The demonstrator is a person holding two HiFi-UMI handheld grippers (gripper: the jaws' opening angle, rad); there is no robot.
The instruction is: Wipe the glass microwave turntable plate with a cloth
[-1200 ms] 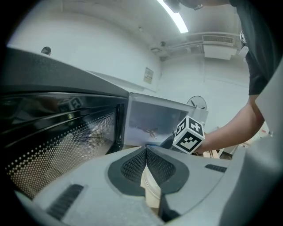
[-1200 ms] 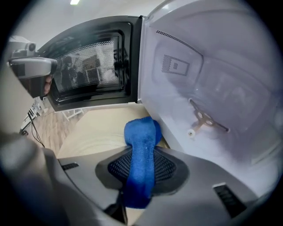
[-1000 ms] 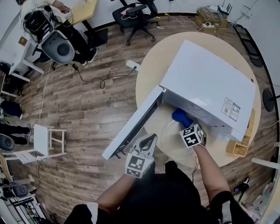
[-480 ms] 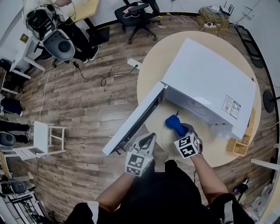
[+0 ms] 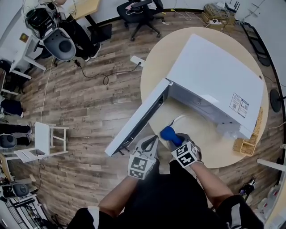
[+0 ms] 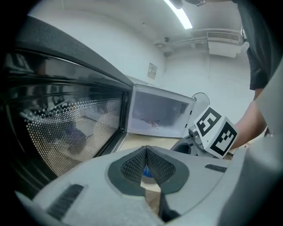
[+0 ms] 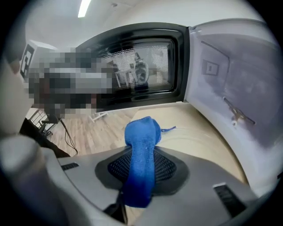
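Note:
The glass turntable plate (image 5: 196, 127) lies on the round table, in front of the open white microwave (image 5: 214, 80); only its clear rim shows faintly. My right gripper (image 5: 174, 139) is shut on a blue cloth (image 5: 167, 133), which hangs over the table's near edge, left of the plate. In the right gripper view the blue cloth (image 7: 141, 154) sticks up from between the jaws. My left gripper (image 5: 150, 143) is shut and empty below the open door (image 5: 138, 120). The left gripper (image 6: 146, 152) points at the microwave's cavity.
The microwave door swings out to the left over the table edge, and its mesh window (image 6: 66, 128) is close to my left gripper. A wicker basket (image 5: 245, 146) stands at the table's right edge. Office chairs (image 5: 138, 11), cables and a white stool (image 5: 44, 138) stand on the wooden floor.
My right gripper has pulled the blue cloth away from the microwave's mouth, across the plate, toward the near left table edge. The left gripper has stayed put.

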